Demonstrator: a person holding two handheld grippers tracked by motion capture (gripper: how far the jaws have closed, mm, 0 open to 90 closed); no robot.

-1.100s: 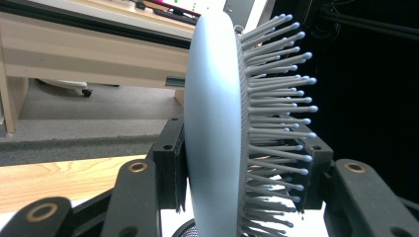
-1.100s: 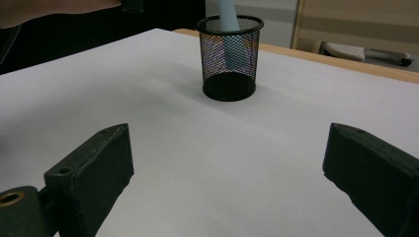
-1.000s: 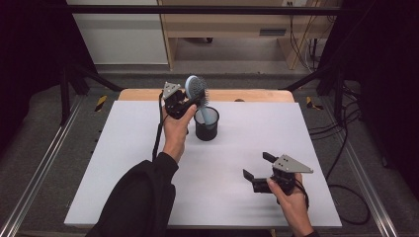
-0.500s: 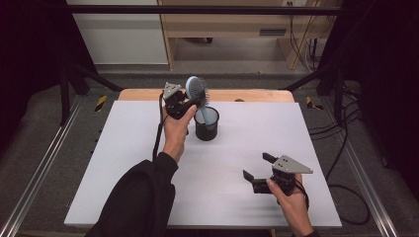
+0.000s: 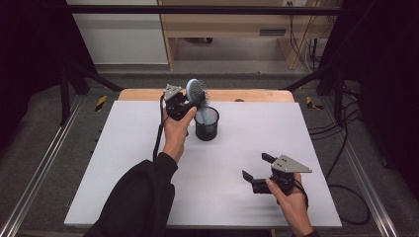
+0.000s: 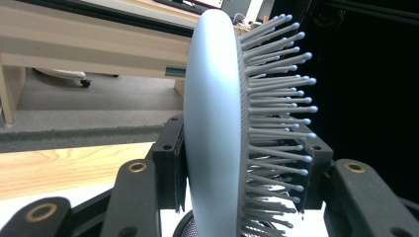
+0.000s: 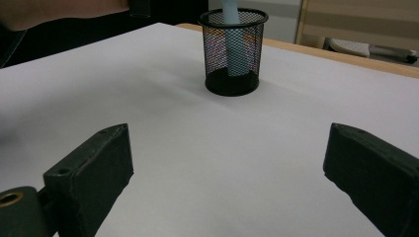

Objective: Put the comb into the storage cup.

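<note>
Work in hand: a light-blue hairbrush [image 5: 196, 91] being stood handle-down in a black mesh pen cup [image 5: 206, 124], judging by how things lie.
Left gripper [image 5: 184, 104]: clamped on the brush head; in the left gripper view one pad presses the smooth back, the other the bristle side [image 6: 276, 106].
Right gripper [image 5: 258, 173]: jaws wide apart with nothing between them, resting low on the white table cover [image 5: 123, 163] toward 5 o'clock.
Where the brush is: at about 12 o'clock on the table, head above the cup's rim, handle [image 7: 233, 37] inside the mesh and reaching down to the base.
Long axis: near upright, head up and handle down, leaning slightly toward 11 o'clock in the high view.
Facing: bristles point toward 3 o'clock, the smooth back toward 9 o'clock.
Risk, tipping: the cup looks light and the brush top-heavy; letting go while the brush leans could tip the cup.
Risk, slipping: the pad on the bristles has a soft hold, so the head may twist in the grip.
Risk, dragging: a sideways pull could slide the cup, since nothing steadies it.
</note>
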